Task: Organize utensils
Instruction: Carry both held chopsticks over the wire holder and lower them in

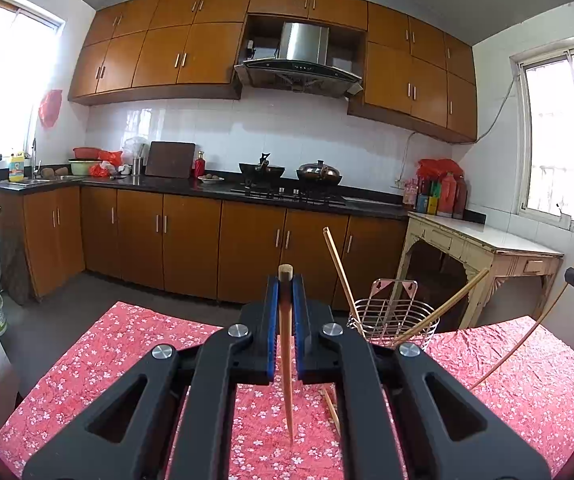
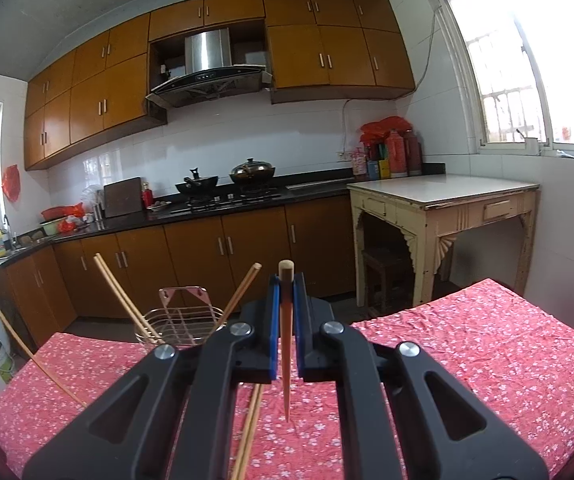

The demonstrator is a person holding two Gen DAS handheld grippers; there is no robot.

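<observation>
Left claw (image 1: 285, 280) pinching a chopstick (image 1: 285, 344); right claw (image 2: 286, 280) pinching another chopstick (image 2: 286, 344); wire basket (image 1: 393, 316) at one o'clock.

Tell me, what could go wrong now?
Each chopstick is pinched near its top by narrow fingers, so it could pivot or slip out. The wire basket already holds slanting chopsticks; a new one might knock them or tip the light basket.
</observation>
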